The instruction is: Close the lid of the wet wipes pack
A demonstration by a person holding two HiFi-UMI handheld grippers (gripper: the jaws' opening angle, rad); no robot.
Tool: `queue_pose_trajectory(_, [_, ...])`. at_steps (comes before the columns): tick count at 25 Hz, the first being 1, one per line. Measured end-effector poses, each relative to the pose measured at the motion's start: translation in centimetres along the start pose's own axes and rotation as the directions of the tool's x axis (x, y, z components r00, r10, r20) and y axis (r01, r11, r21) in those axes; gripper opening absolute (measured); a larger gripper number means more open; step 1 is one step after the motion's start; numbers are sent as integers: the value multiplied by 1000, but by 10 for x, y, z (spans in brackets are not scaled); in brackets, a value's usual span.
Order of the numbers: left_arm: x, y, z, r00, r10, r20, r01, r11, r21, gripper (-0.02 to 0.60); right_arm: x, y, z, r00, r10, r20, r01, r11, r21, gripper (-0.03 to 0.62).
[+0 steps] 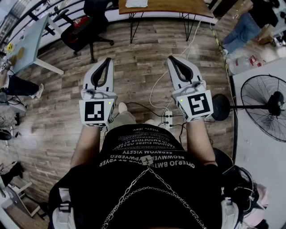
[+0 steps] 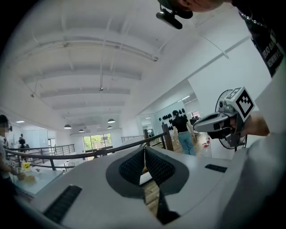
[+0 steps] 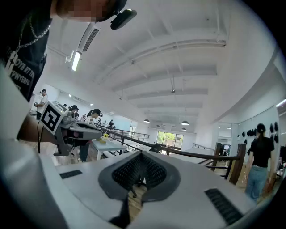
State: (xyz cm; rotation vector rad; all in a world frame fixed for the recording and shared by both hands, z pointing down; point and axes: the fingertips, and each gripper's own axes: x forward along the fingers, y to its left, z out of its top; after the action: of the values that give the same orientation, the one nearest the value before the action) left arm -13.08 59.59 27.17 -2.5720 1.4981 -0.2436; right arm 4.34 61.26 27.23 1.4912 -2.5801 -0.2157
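No wet wipes pack shows in any view. I hold both grippers level in front of my chest, above a wooden floor. My left gripper (image 1: 108, 60) is shut with nothing between its jaws; in its own view its dark pads (image 2: 134, 167) meet at the tip. My right gripper (image 1: 171, 58) is shut and empty too, its ribbed pads (image 3: 129, 171) closed together. Each gripper appears in the other's view: the right gripper (image 2: 223, 121) at the right side, the left gripper (image 3: 67, 126) at the left side. The two are apart, side by side.
A black office chair (image 1: 82, 29) and a wooden table (image 1: 165, 6) stand ahead. A standing fan (image 1: 263, 107) is at the right, a power strip (image 1: 168, 118) with cables lies near my feet. A dark railing (image 2: 89, 154) runs ahead; a person (image 2: 181, 129) stands beyond it.
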Motion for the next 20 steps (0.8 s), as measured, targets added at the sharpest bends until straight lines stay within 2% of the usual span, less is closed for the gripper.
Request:
queue_pose_trajectory(9, [10,36,-15,1000,24,-11,-23,1000,15,31,36,4,-11,1000,-10,-13,10,999,39,15])
queue_pose_trajectory(17, [48,92,-26,1000,-2,-2,2,1000,19,31,90,-3,-18,999,-30,-44,34,995,92,18])
queue_pose_trajectory(18, [52,100,-27,1000,-3,-1,3,1000,15,31,96,-4,-17,998,-39,-44,43,994,98,32])
queue_pose_trajectory(20, [58,116,-28,1000,1,13,-1,1000,8,31,106,-7,-12,997,-61,-38,64,993,101,99])
